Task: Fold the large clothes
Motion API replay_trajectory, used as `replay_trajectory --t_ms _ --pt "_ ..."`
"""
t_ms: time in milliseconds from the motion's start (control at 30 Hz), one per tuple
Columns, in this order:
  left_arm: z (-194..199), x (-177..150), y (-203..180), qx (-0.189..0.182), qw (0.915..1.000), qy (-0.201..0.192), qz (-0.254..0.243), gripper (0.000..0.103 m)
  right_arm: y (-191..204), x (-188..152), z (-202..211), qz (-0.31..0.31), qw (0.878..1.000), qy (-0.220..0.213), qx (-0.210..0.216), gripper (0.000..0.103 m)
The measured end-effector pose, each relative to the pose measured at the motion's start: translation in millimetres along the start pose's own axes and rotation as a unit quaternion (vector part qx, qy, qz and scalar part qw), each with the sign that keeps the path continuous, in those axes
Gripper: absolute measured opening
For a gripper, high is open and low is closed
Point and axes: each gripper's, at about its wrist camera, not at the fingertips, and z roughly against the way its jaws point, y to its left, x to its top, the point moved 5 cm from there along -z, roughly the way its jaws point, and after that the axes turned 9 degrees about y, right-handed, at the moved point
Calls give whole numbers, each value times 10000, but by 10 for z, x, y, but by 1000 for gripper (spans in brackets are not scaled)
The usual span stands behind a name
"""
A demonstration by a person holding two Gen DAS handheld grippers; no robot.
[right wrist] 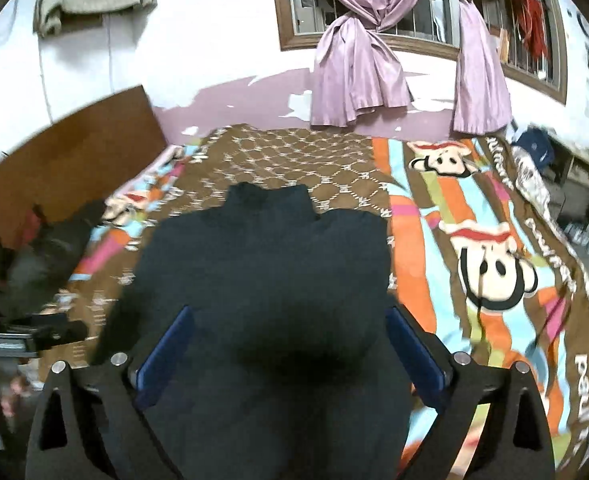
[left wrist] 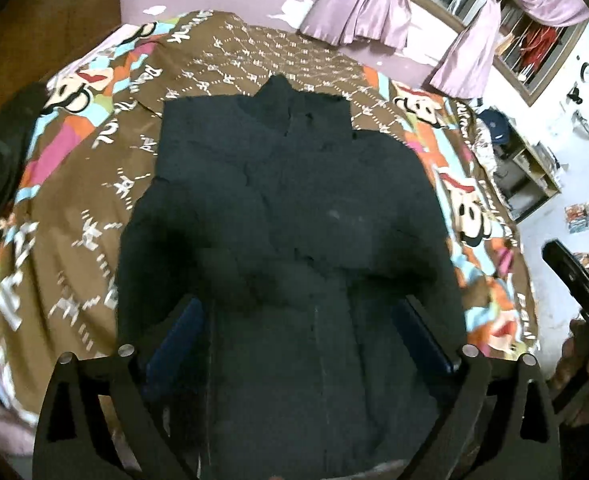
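the bedspread (right wrist: 494, 240) carries partly legible "paul" lettering beside cartoon monkeys.

A large dark jacket (left wrist: 294, 208) (navy or black, the dim light made it hard to say) lay flat on the bed, its stand-up collar (left wrist: 278, 88) pointing toward the far wall and its hem toward the cameras. Its sleeves looked folded in over the body, leaving a roughly rectangular shape with puffy, creased panels. It sat near the middle of the bed.
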Motion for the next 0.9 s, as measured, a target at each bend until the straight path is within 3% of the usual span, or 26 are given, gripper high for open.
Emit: replay_trajectory --t_ms 233,400,500,567,667,833,900 --pt "882 -222 -393 -6 9994 -261 -215 101 238 -229 877 -389 9985 138 347 103" --pt "1386 -82 -576 -256 9967 -731 -225 101 294 -64 977 -569 9971 173 484 103" --pt "1545 99 -537 105 9946 -1012 -211 101 269 154 850 -771 9962 139 380 103" --pt "1495 273 -514 499 9918 -1143 -289 101 244 357 629 -993 9940 113 445 103" --pt "1227 512 -378 871 9906 -967 -410 101 181 608 190 -1200 9916 101 478 103" --pt "391 1075 -40 1286 9903 -375 -373 101 4 1088 -848 -1306 9904 278 368 103" --pt "31 1346 74 1295 9903 -335 -383 101 -91 1275 -1312 -1326 9903 258 320 103"
